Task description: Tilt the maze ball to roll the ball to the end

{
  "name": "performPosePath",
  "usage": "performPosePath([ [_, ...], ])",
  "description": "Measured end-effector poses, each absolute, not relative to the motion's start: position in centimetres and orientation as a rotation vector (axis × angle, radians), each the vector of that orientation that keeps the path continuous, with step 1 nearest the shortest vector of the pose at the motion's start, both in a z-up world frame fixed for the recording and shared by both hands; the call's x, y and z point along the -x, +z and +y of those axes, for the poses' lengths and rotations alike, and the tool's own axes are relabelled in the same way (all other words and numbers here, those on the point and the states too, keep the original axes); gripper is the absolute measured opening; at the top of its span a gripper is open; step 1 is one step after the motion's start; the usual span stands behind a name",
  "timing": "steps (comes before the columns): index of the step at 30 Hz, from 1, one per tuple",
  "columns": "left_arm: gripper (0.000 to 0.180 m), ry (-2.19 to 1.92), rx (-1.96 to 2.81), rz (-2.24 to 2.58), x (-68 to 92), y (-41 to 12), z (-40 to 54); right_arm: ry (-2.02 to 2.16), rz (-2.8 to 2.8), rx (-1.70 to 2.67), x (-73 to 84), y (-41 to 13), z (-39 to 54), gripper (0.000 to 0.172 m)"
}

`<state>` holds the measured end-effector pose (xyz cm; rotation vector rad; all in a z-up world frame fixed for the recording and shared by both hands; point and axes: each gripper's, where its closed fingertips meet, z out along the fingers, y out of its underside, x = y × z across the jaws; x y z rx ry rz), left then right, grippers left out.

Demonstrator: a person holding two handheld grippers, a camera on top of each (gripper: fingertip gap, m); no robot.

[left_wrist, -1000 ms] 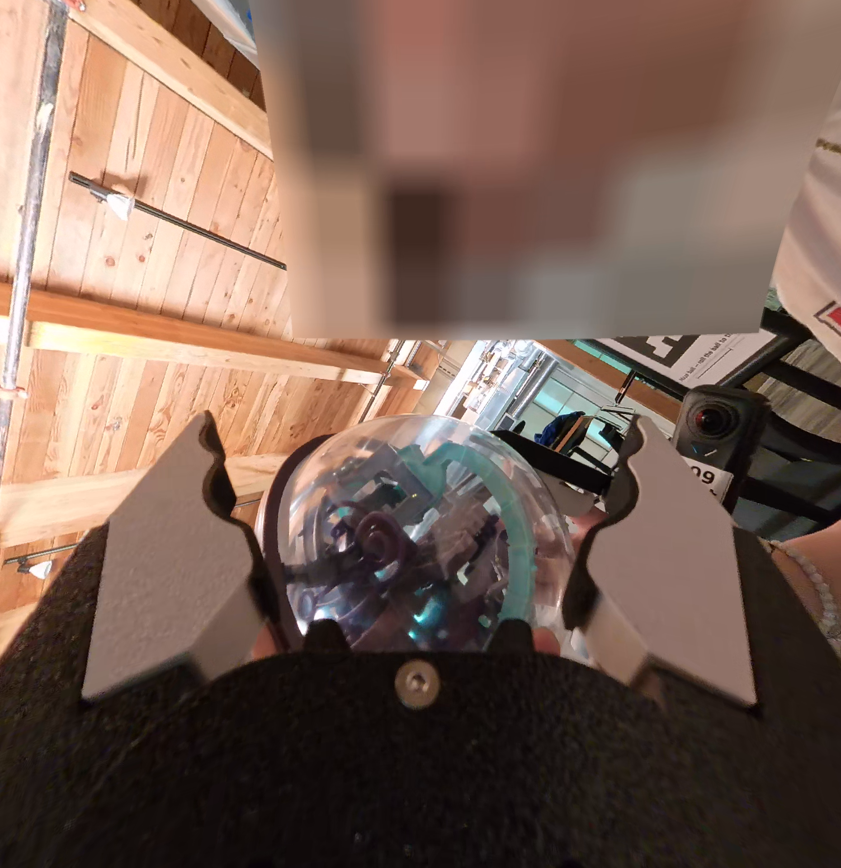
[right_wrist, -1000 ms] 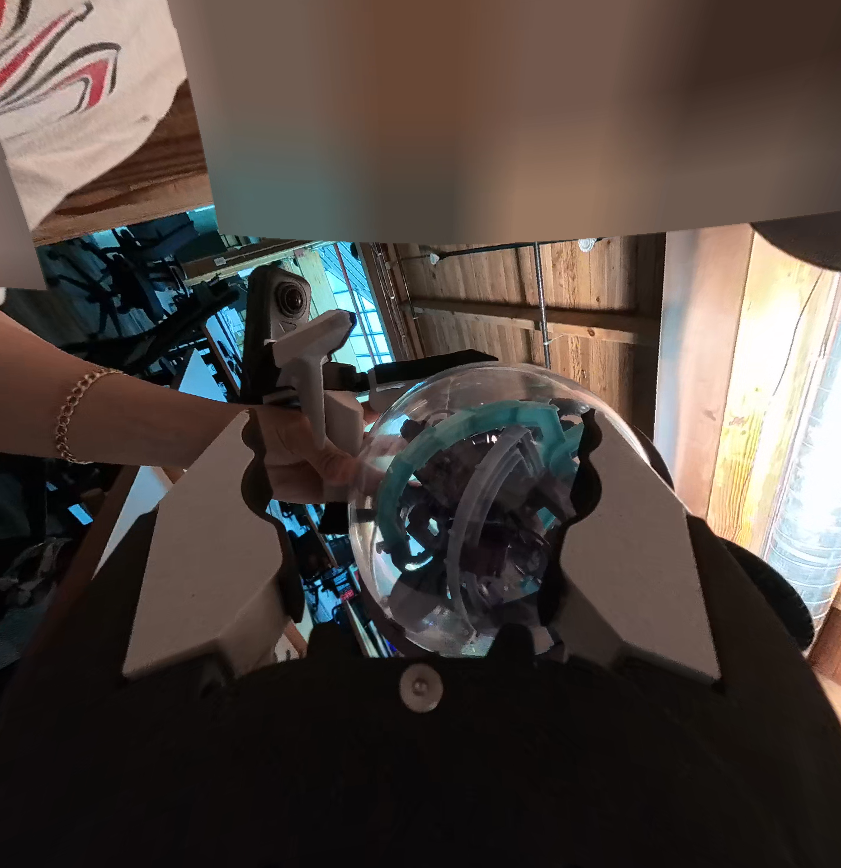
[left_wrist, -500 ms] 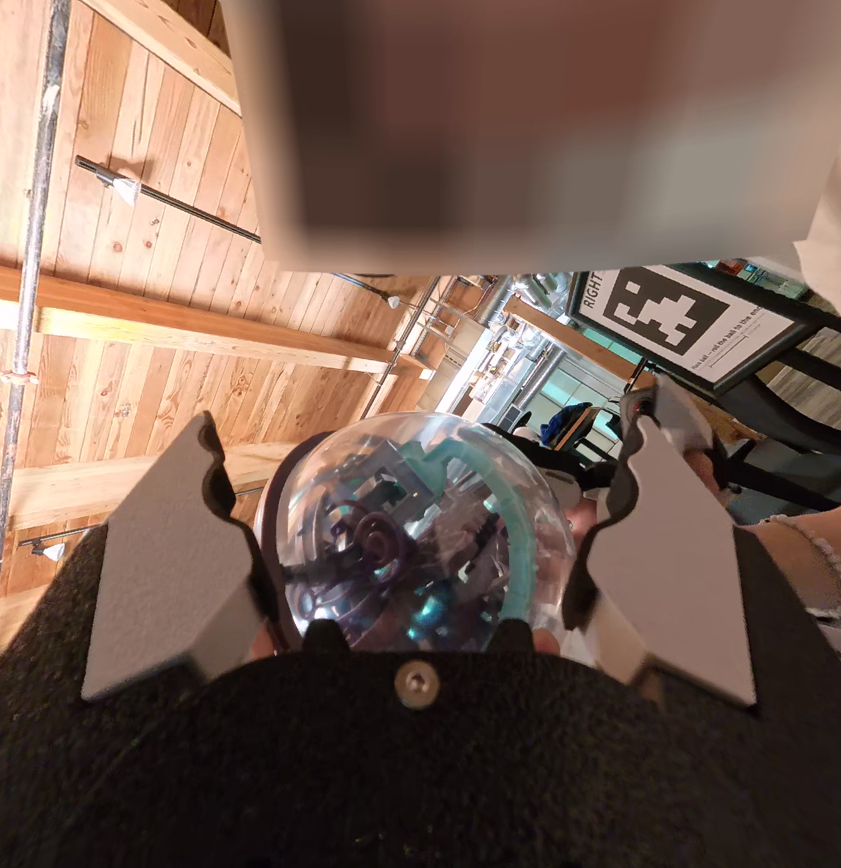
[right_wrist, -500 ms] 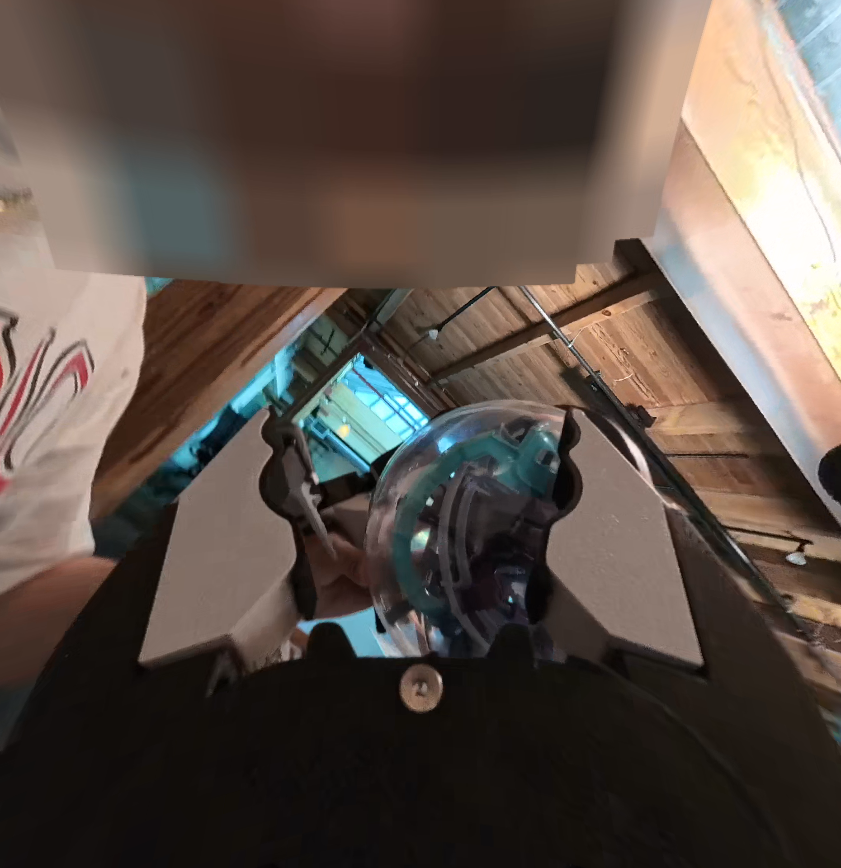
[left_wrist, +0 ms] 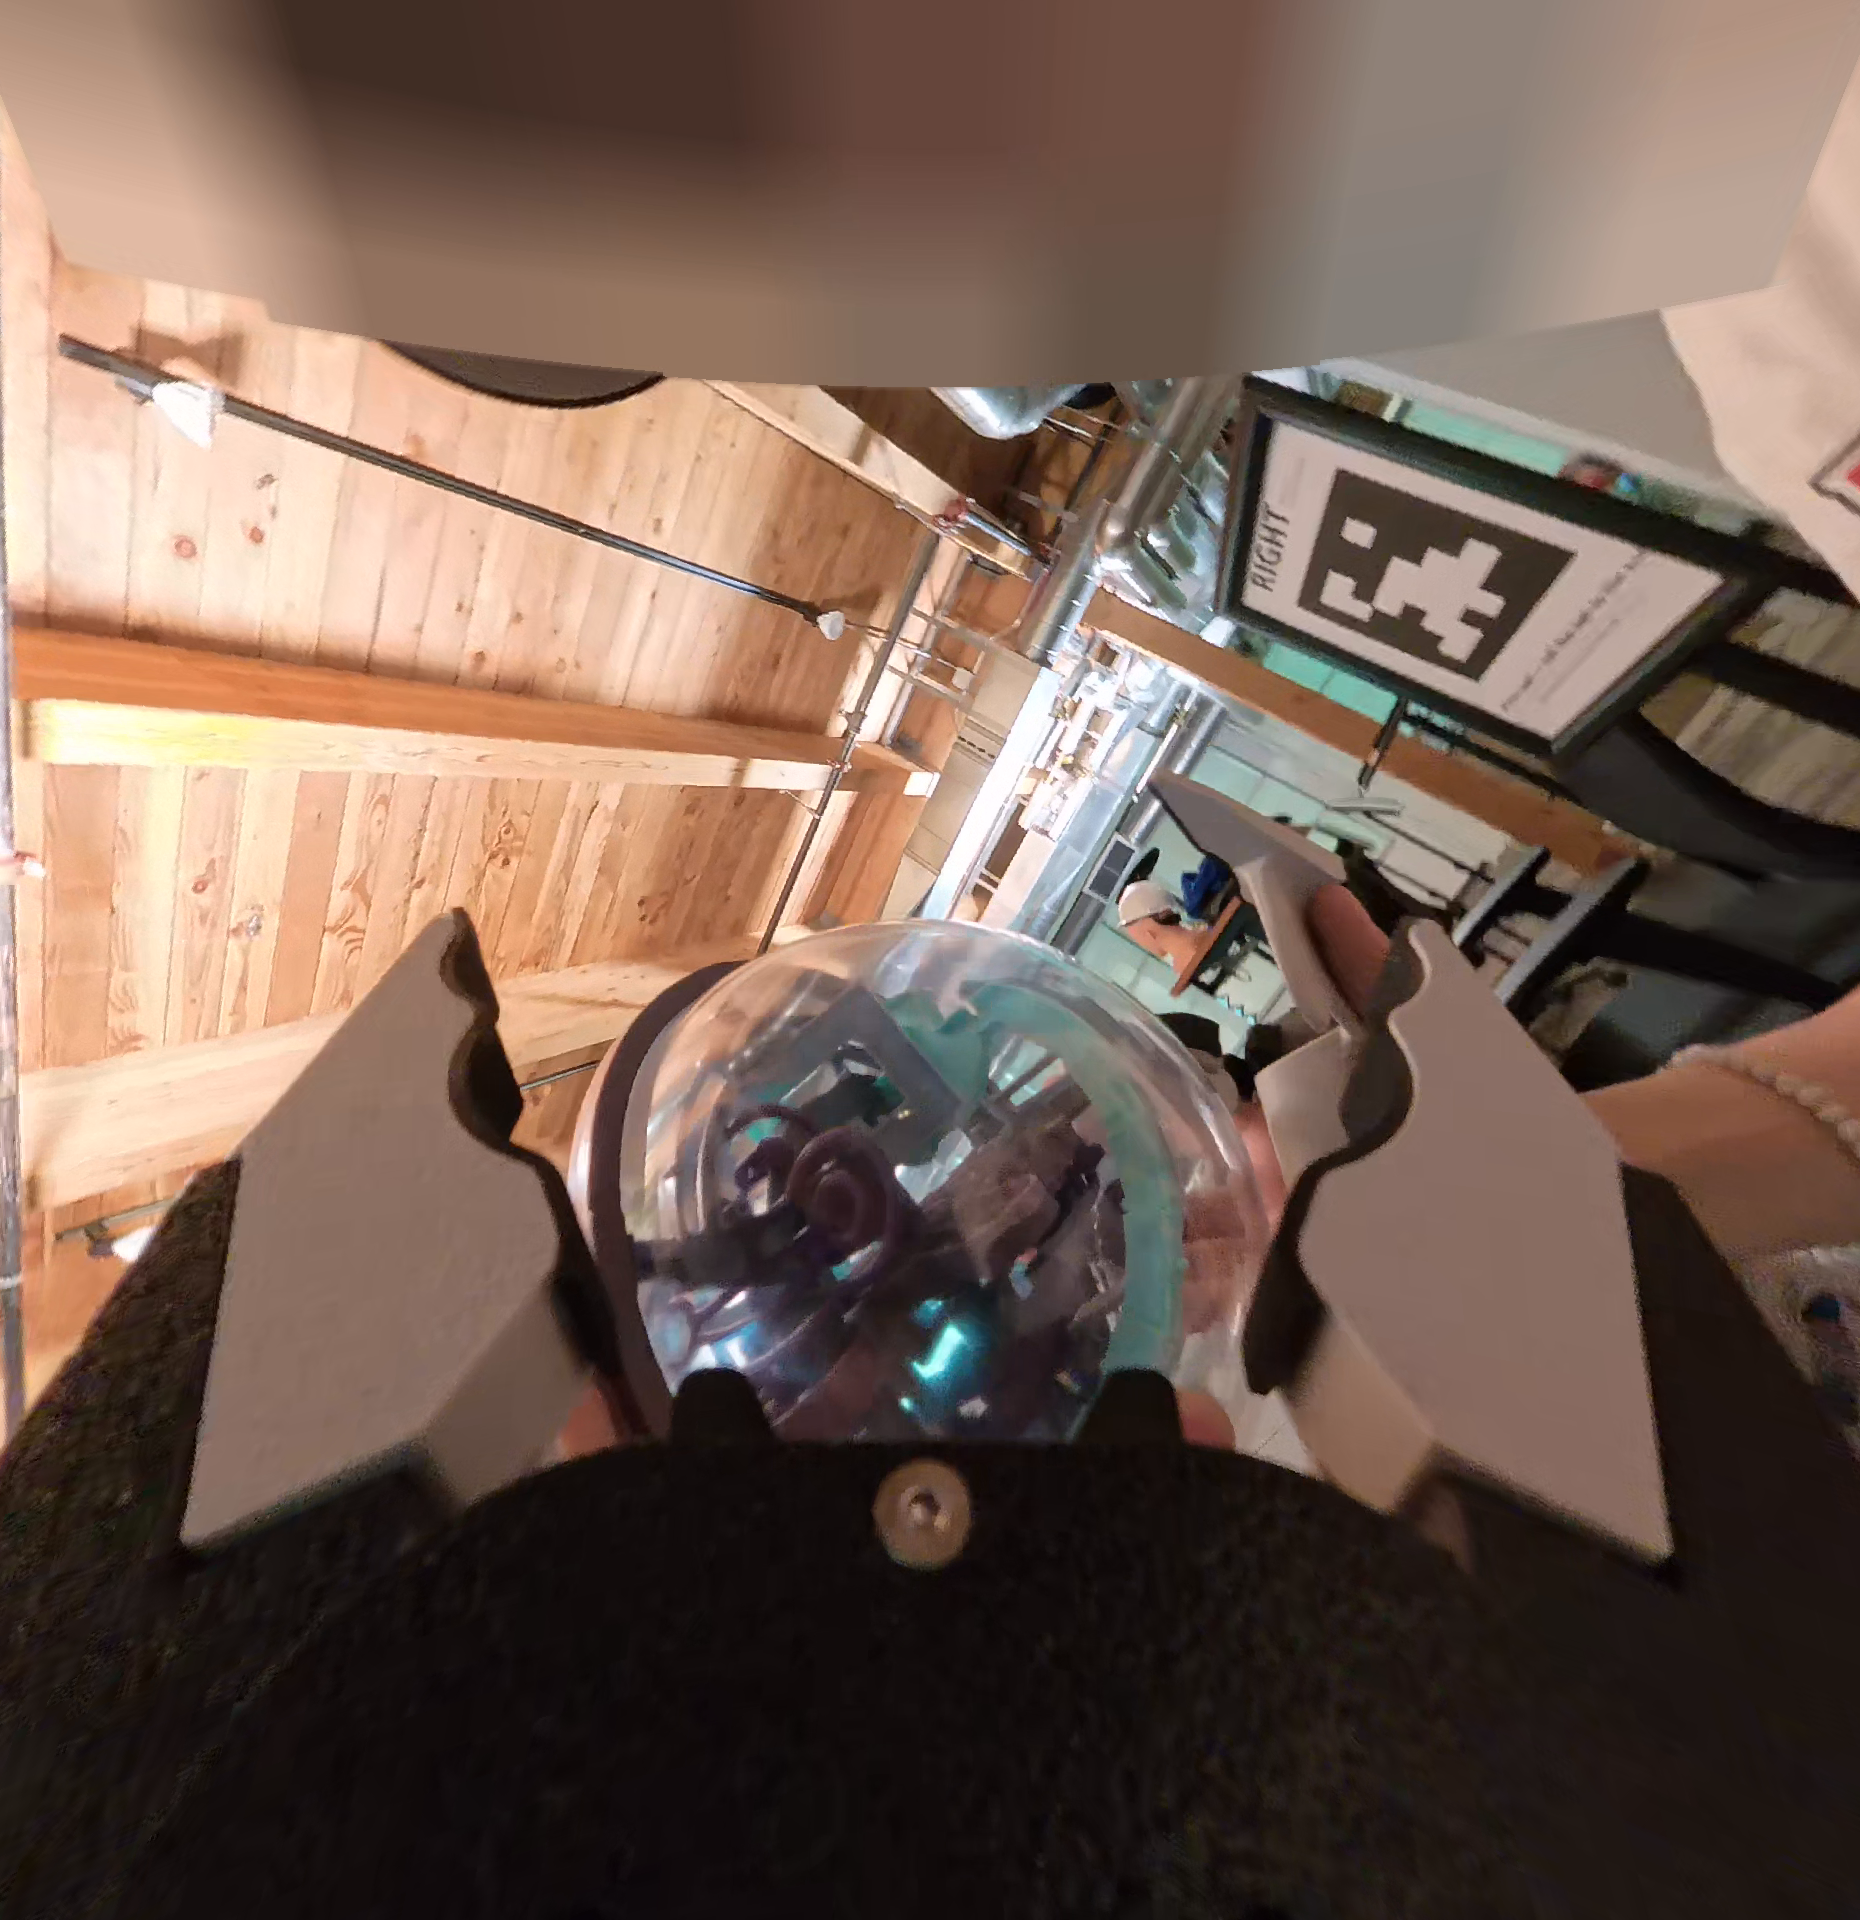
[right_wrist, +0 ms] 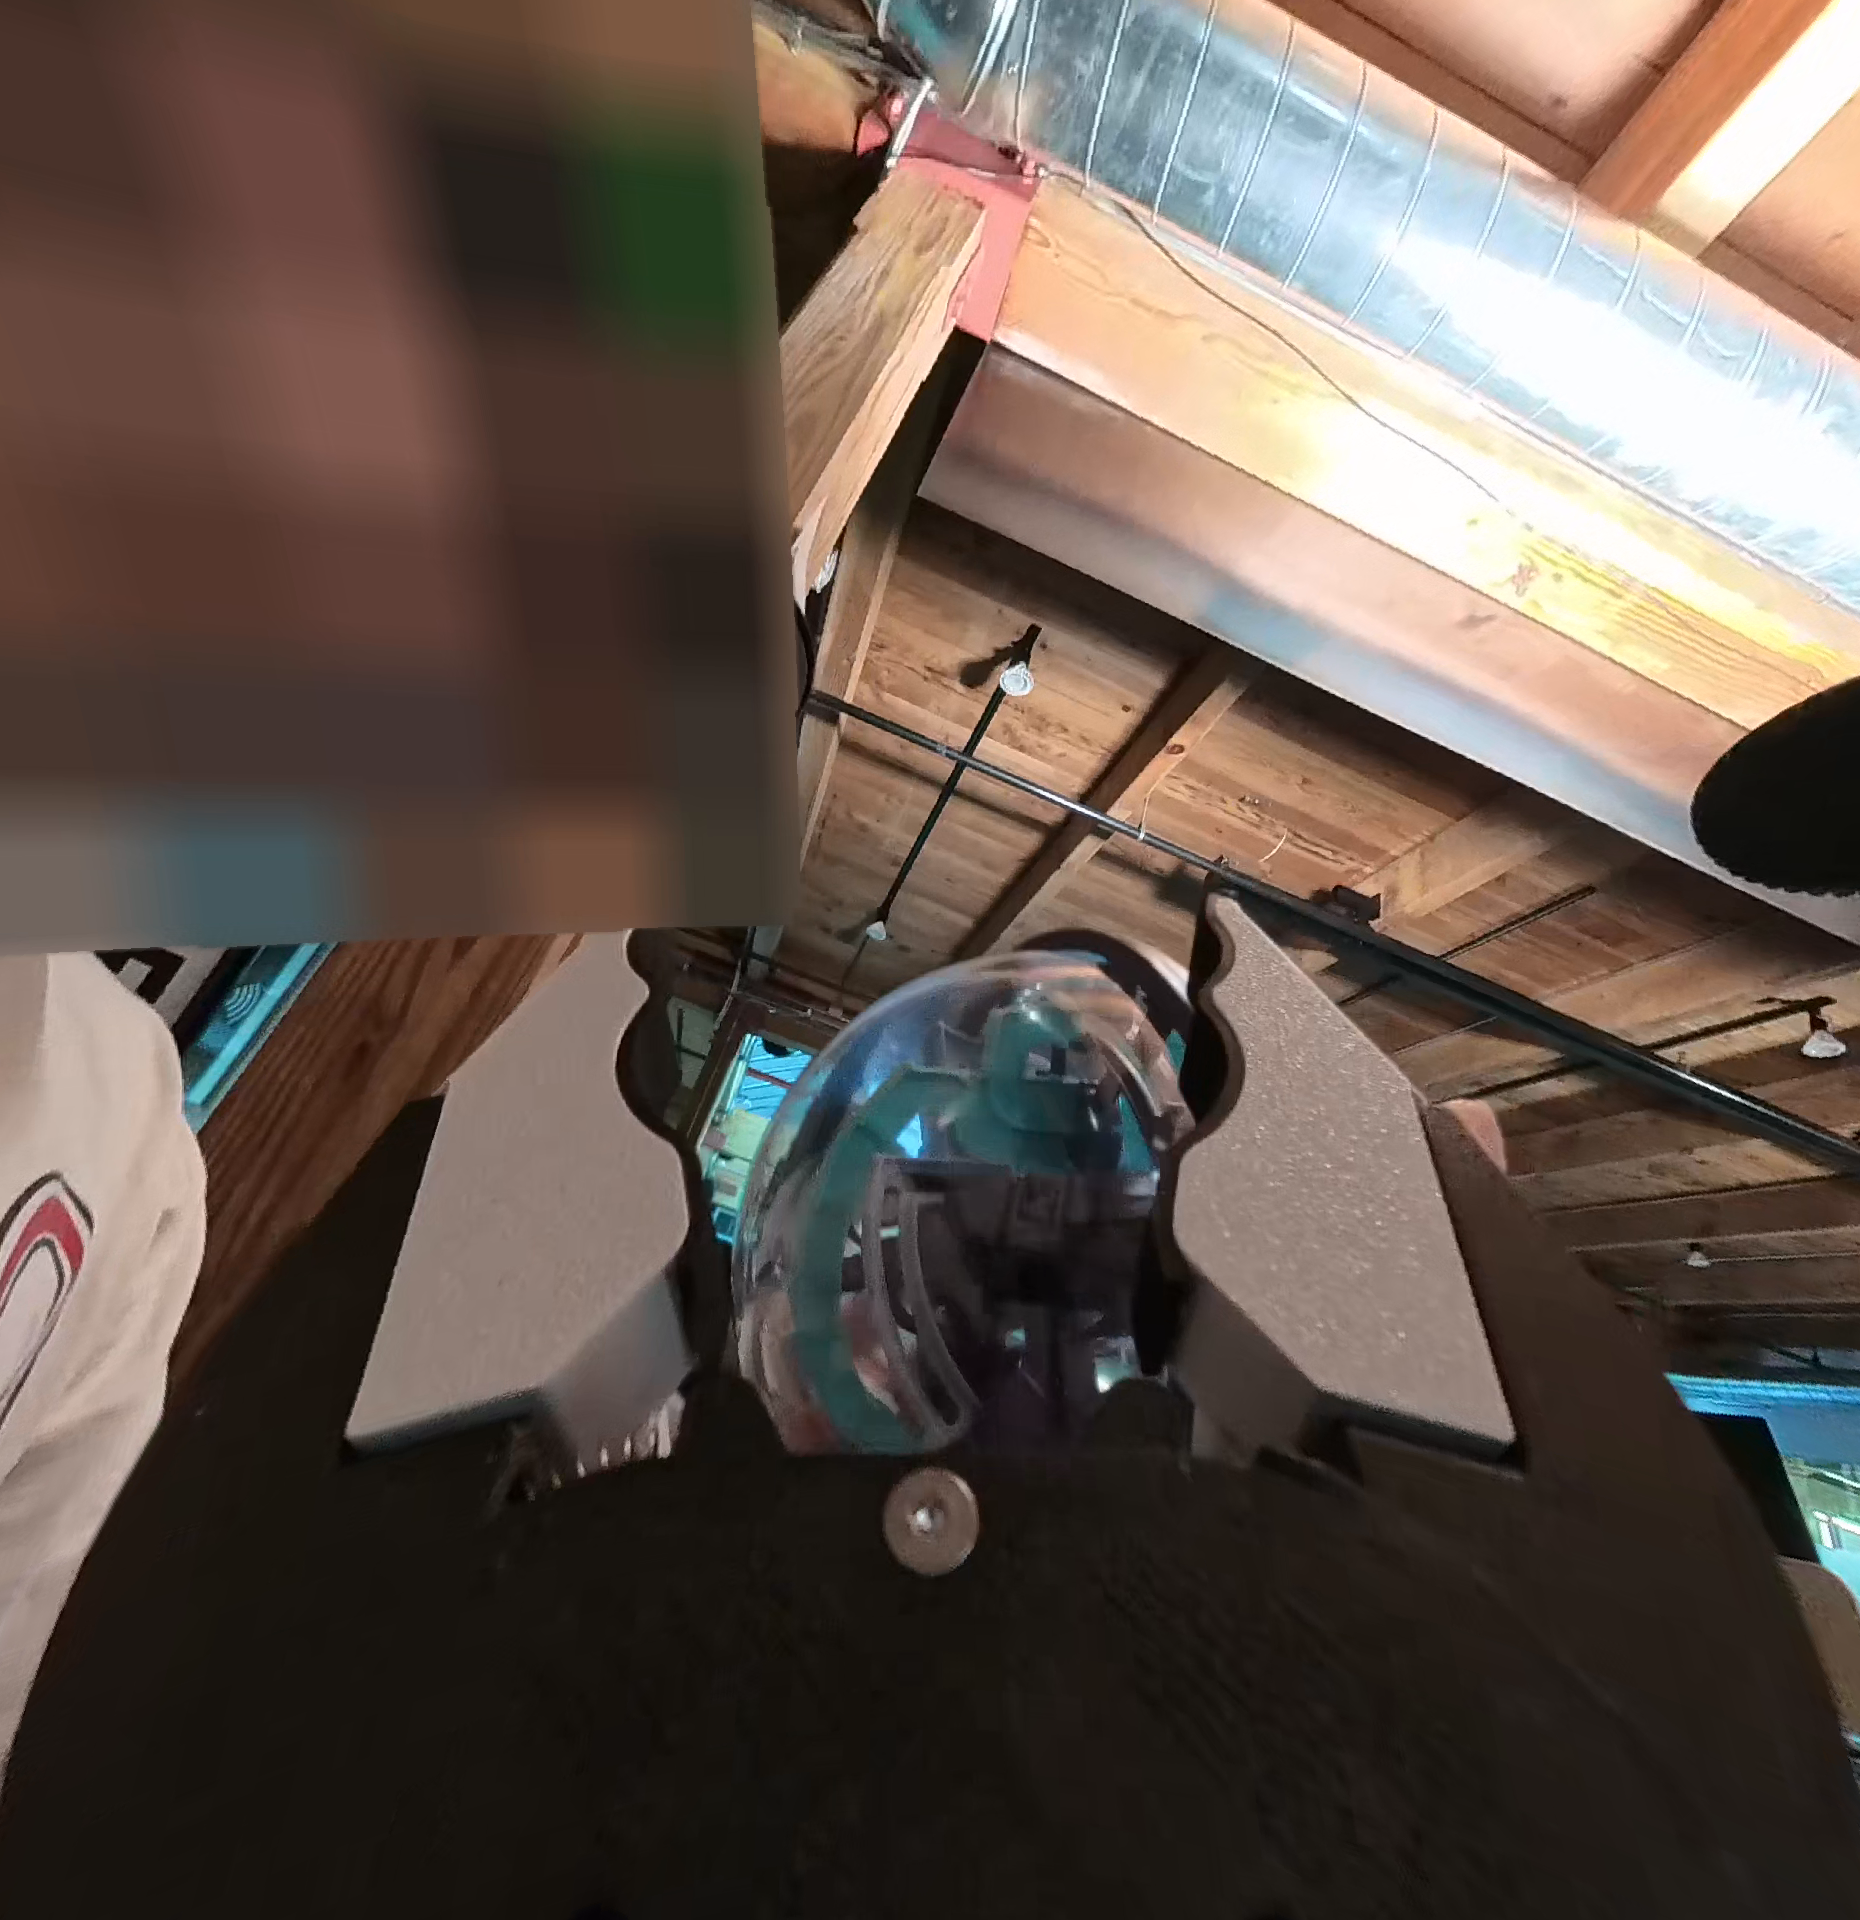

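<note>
In the left wrist view the maze ball (left_wrist: 905,1174) sits in the lower middle of the frame, between the two grey fingers of the left tool (left_wrist: 926,1029). It is a clear sphere with a teal track and dark purple spiral parts inside. The left finger (left_wrist: 386,1195) lies with its dark pad against the dark rim of the sphere, and the right finger (left_wrist: 1477,1226) lies close on the other side of the clear shell. The jaws stand wide, about as wide as the ball, and they appear to hold it, though I cannot be sure that the right pad presses. Fingertips of a person show under the ball at the tool's base.

At the right of the same frame, just behind the left tool's right finger, a part of the right tool (left_wrist: 1269,904) is seen with a hand on it. Behind it, in the upper right, there is a framed board with a black-and-white marker (left_wrist: 1425,582).

In the right wrist view the ball (right_wrist: 957,1195) is again in the lower middle — between the fingers of the right tool (right_wrist: 926,966). Its right finger (right_wrist: 1321,1195) touches the sphere; at the left finger (right_wrist: 552,1195) a narrow gap with background remains near the tip. Wooden ceiling boards (right_wrist: 1269,810) and a silver duct (right_wrist: 1425,229) fill the upper right.
</note>
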<state>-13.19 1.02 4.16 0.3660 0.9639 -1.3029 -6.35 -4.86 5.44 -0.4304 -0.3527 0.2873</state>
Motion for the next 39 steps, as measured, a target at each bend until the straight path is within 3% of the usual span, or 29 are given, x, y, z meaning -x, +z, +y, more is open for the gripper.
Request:
performPosePath([
  [23,0.157,-0.897,-0.498,1.074,11.5,1.5,-1.8,0.26,-0.374,0.545,5.6,4.5,-2.6,0.117],
  [28,0.157,-0.906,-0.279,1.108,9.0,2.4,0.5,0.201,-0.271,0.668,4.0,3.5,0.2,0.121],
  [33,0.157,-1.012,0.271,1.255,3.4,1.3,5.9,0.27,-0.129,0.932,1.6,0.5,4.8,0.126],
  [39,0.155,-1.317,0.612,1.229,1.3,-0.4,10.3,0.375,0.021,0.943,-0.5,0.0,5.1,0.11],
])
